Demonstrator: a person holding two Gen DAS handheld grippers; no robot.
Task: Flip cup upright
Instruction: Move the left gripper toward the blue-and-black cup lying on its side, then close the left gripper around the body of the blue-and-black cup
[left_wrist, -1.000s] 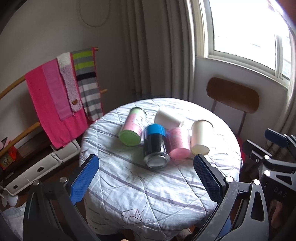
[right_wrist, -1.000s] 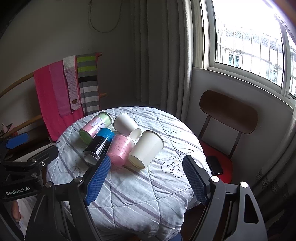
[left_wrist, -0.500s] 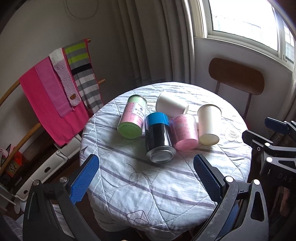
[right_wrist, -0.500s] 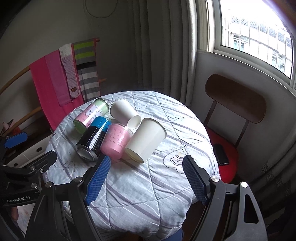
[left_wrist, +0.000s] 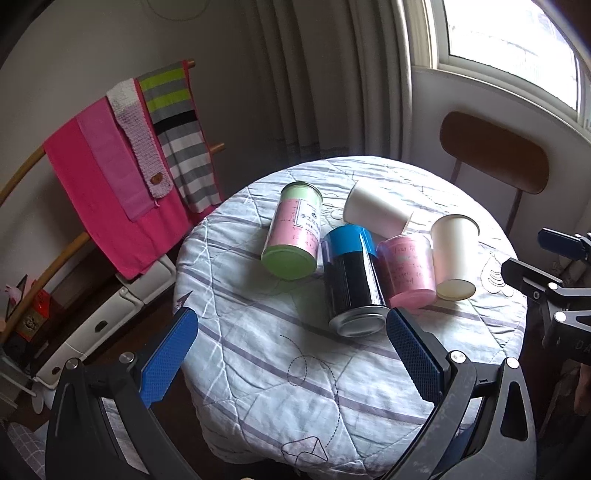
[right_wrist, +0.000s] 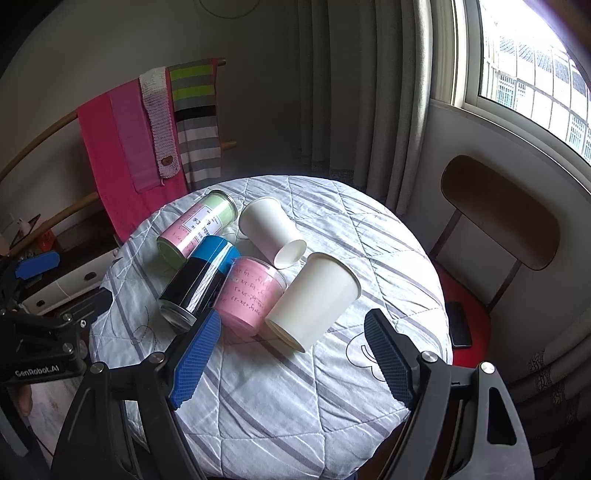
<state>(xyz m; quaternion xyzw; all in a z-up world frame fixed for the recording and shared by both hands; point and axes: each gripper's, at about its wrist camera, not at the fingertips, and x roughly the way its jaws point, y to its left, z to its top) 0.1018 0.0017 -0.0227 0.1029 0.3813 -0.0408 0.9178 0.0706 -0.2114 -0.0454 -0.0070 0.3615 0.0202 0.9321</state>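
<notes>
- Far white cup (left_wrist: 376, 213): its narrow end hidden behind the pink cup (left_wrist: 408, 269).
- Label text on the green can (right_wrist: 199, 229): too small to read.
- Chair (right_wrist: 498, 221): seat mostly hidden by the table (right_wrist: 295, 387).
- Window (right_wrist: 535, 66): cut off by the frame edge.

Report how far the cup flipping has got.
Done: nothing; the near white cup, far white cup, pink cup, black-and-blue can and green-and-pink canister all lie on their sides. In hand: nothing; left gripper and right gripper are open, short of them. Left: every flip.
</notes>
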